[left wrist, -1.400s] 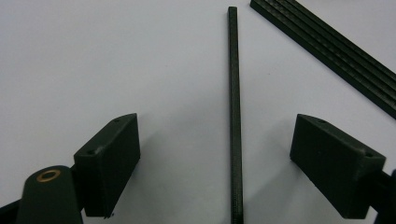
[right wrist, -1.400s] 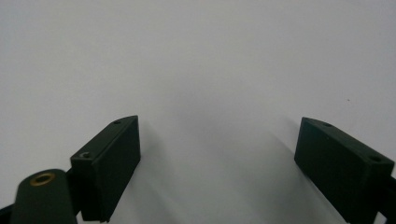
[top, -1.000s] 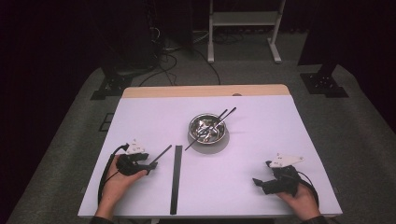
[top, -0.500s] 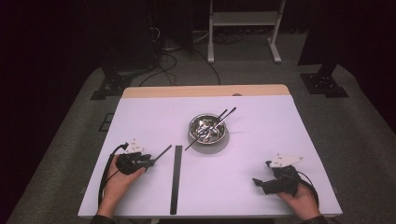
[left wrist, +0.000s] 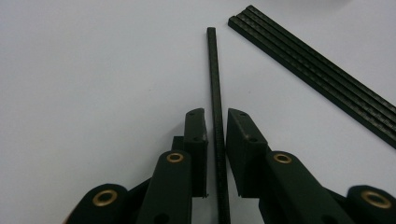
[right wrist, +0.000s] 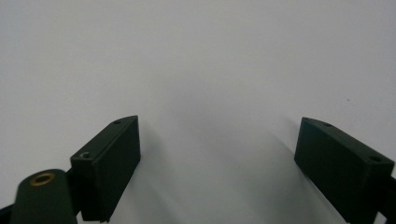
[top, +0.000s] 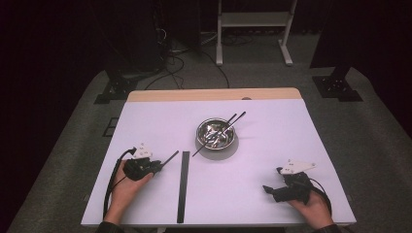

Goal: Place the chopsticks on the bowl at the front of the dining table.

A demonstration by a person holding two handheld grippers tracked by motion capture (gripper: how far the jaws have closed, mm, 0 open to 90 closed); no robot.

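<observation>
Lying flat on the table point(top: 145, 213), a single black stick point(left wrist: 215, 112) runs up between the left gripper's point(left wrist: 215, 122) jaws, which have just been closing around it; a thin gap shows on each side, so I judge they are near a grip but not yet pressing. In the high view the stick point(top: 168, 158) angles out from the left gripper point(top: 156, 166) toward the bowl point(top: 215, 134), seemingly laid apart so it can be taken alone. Just beside it lies a straight row of sticks point(left wrist: 317, 72), three by my count, set side by side and touching, likely as the sorted place. More sticks stand tilted in the bowl; I cannot count them. The right gripper point(right wrist: 217, 161) rests well apart, jaws wide and empty, probably waiting.
</observation>
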